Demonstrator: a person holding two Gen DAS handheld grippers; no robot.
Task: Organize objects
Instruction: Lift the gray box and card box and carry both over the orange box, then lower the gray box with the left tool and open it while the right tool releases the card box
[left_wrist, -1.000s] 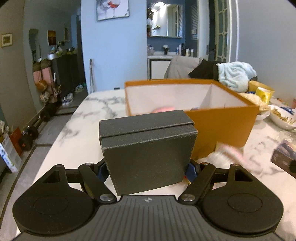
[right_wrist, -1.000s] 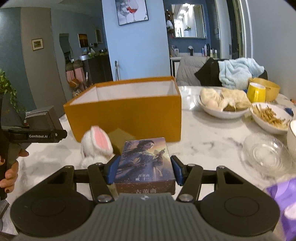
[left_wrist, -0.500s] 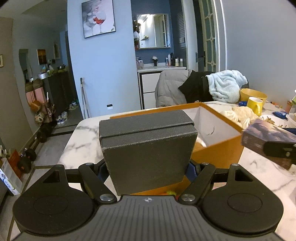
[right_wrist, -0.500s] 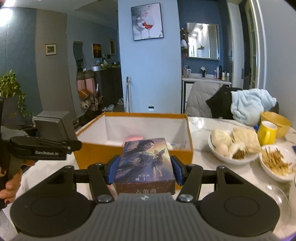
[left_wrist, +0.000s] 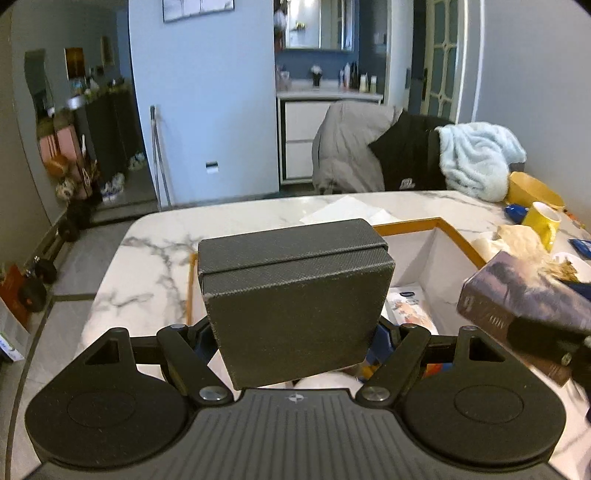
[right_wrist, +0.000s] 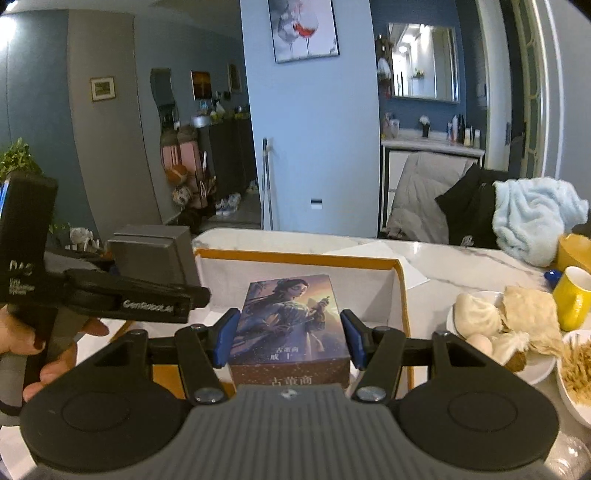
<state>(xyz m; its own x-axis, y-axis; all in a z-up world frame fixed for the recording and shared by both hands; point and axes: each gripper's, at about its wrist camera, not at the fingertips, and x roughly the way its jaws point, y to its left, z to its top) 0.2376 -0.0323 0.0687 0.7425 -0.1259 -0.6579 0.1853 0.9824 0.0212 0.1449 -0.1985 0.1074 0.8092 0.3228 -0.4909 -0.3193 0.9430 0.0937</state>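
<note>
- Left gripper: clamped on a dark grey box, held over the orange bin.
- Right gripper: clamped on a picture-covered book (upright), over the same bin on the marble table.

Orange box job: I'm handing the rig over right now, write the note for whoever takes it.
Left gripper: shut on the dark grey box, held in the air over the near-left part of the orange box.
Right gripper: shut on the illustrated card box, held above the orange box's near edge.
Done: a few small items already lie inside the orange box; both boxes are picked up.
Left: lower both boxes inside and release. The yellow mug and food bowls stand on the marble table to the right.
</note>
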